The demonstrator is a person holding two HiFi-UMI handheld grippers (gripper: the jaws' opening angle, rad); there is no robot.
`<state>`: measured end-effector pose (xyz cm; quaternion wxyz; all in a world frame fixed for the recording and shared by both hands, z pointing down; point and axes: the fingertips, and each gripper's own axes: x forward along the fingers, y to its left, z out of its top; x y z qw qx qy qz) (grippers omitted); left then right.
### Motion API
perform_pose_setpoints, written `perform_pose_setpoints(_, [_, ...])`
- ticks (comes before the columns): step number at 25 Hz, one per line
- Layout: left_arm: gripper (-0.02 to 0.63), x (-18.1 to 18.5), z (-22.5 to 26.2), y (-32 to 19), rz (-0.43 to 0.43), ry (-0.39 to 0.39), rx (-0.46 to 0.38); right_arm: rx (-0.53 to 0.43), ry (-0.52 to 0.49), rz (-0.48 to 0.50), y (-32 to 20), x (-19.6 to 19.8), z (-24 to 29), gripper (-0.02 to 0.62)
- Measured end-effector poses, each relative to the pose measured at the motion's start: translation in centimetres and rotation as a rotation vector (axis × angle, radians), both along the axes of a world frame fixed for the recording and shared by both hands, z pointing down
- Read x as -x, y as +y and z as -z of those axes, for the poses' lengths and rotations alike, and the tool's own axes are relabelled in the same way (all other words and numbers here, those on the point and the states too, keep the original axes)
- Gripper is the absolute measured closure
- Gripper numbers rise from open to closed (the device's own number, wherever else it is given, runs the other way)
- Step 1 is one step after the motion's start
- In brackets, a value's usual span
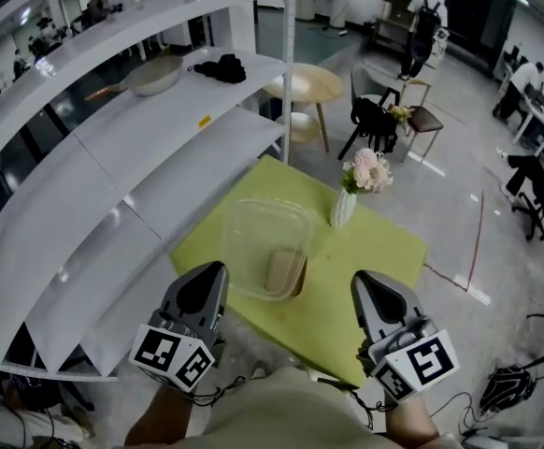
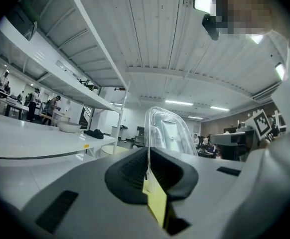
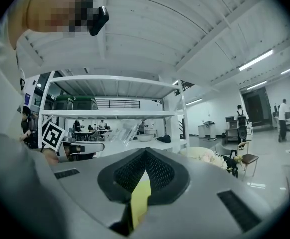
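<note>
White metal shelving [image 1: 113, 185] is running along the left, carrying a shallow pan [image 1: 155, 75] and a crumpled black cloth [image 1: 221, 67]. The left gripper [image 1: 214, 274] is pinching the thin rim of a clear plastic container [image 1: 267, 237], which is sitting over the left near corner of the yellow-green table [image 1: 384, 251]. A tan block [image 1: 284, 269] is showing through it. A ribbed vase of pink flowers [image 1: 344, 206] is standing just beyond. The right gripper [image 1: 365, 283] is hovering at the near edge, jaws pressed together on nothing.
</note>
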<state>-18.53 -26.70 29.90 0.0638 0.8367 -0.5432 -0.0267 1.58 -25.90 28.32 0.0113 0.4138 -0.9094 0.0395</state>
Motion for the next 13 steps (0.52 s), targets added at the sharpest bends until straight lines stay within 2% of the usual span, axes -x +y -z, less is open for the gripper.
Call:
perform_pose_setpoints(7, [0.586, 0.3, -0.1, -0.1, 0.018, 0.006, 0.003, -0.003, 0.002, 0.014, -0.3, 0.2, 0.0, 0.591])
perform_pose_setpoints(13, [0.586, 0.4, 0.1, 0.1, 0.024, 0.010, 0.004, -0.056, 0.007, 0.035, 0.2, 0.4, 1.3, 0.591])
